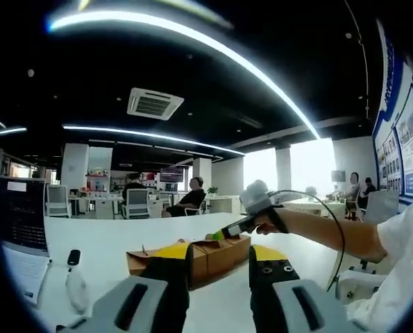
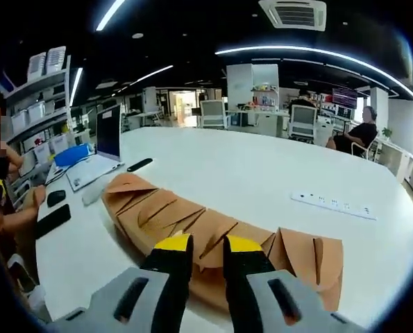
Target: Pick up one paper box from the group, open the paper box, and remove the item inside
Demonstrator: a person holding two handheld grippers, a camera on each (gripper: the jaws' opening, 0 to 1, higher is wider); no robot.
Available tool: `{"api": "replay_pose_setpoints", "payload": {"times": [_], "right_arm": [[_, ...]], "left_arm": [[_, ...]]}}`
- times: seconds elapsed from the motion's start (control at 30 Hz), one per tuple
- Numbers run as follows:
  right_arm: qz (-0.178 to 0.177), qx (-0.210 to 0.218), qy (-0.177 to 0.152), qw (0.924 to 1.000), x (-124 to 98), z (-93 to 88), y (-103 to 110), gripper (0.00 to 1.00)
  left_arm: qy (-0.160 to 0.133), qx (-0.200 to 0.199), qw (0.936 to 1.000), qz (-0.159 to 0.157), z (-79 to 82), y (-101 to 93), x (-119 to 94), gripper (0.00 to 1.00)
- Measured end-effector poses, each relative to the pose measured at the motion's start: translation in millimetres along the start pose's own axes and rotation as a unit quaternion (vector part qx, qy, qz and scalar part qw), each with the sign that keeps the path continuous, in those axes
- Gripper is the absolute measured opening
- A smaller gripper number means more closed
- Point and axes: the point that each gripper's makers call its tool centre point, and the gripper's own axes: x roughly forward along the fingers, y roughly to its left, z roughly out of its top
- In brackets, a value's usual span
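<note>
White and wide, the counter point(image 2: 262, 173) carries a row of brown paper boxes point(image 2: 192, 229) packed side by side, flaps up, with a power strip point(image 2: 334, 205) well apart from them and a laptop point(image 2: 98, 156) near the far edge. The right gripper point(image 2: 205, 244) is held low over the middle of the row, its jaws a little apart and clamped on nothing. In the left gripper view the left gripper point(image 1: 220, 255) is seen just short of the boxes point(image 1: 192, 258), jaws apart, while the right gripper point(image 1: 244, 225) is held at the row's top by a hand point(image 1: 265, 223). Because the boxes are touching, two may be pinched at once, or a neighbour dragged along. A thin flap may be crushed if the jaws are closed on it. Whether a flap is already touched cannot be told.
</note>
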Motion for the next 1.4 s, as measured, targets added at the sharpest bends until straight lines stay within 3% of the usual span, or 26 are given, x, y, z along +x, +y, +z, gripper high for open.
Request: {"api": "replay_pose_setpoints", "payload": {"times": [0.53,1.4], "right_arm": [[0.0,-0.004,0.02,0.9998,2,-22.2,8,0.19],[-0.003,0.002,0.028,0.9996,6,-22.3,6,0.16]], "left_arm": [[-0.002,0.002,1.0,-0.003,0.5,-1.5,-1,0.34],[-0.004,0.005,1.0,-0.005,1.9,-3.1,-2,0.34]]}}
